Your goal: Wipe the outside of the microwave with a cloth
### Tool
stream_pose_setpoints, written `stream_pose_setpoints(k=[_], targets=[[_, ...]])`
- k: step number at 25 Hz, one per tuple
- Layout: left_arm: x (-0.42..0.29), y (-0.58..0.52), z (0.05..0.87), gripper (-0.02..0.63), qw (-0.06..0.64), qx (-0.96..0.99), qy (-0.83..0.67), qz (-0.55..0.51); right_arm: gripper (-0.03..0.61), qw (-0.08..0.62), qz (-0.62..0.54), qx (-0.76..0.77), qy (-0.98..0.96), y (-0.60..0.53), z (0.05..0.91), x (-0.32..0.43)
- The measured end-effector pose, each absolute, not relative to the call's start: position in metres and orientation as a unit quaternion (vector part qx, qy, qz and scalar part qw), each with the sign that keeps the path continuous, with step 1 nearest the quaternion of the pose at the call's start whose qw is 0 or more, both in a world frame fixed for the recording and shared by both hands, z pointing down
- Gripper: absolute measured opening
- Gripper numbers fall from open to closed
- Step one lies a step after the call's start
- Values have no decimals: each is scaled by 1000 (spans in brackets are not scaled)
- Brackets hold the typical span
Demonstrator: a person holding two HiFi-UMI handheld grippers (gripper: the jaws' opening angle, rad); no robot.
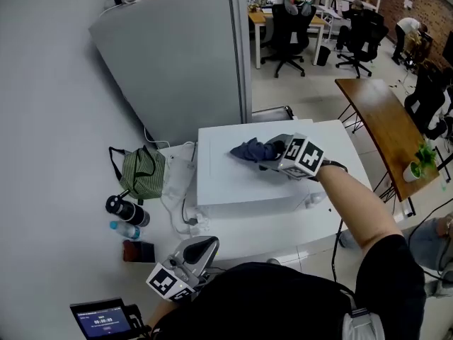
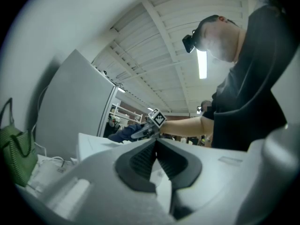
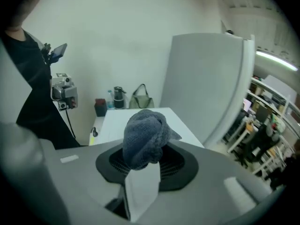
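Left gripper [image 1: 204, 247] parked low, jaws closed on nothing.
Cloth [image 1: 251, 149] is clamped in the right gripper [image 1: 274, 153], laid on the microwave [image 1: 226, 183] top, bunched just ahead of those jaws.

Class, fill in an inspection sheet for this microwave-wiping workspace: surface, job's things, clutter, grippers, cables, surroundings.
Surface: white table against a pale wall, carrying the microwave.
Job's things: white microwave; blue-grey cloth lying bunched on its top.
Clutter: green bag, black flask, water bottle and dark box, left of the microwave.
Grippers: right gripper closed on the cloth, on the microwave's top; left gripper jaws together, empty, held low near the person's body.
Cables: white cable beside the microwave's left side; black cable hanging at the table's right.
Surroundings: tall grey cabinet, office chairs, wooden table.
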State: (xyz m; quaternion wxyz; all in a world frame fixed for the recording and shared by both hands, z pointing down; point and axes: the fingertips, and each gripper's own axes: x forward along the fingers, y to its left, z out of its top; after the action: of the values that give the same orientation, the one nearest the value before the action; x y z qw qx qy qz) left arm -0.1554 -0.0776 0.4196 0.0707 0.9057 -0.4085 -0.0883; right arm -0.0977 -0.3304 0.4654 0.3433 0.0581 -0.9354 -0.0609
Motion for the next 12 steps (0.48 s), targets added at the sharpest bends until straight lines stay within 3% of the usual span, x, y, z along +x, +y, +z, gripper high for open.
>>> stream_pose_setpoints(k=[3,6,12], targets=[[-189,-59,422,3,72,893,-436,-84,123,337,-90,-10,-937,-283,471,-208],[-215,-46,425,3,73,885,-453,-77,123,364,-88,-38,-927,-260,496,-262],[-215,-48,427,3,73,887,-450,-72,123,383,-68,-39,-921,-267,525,-222]])
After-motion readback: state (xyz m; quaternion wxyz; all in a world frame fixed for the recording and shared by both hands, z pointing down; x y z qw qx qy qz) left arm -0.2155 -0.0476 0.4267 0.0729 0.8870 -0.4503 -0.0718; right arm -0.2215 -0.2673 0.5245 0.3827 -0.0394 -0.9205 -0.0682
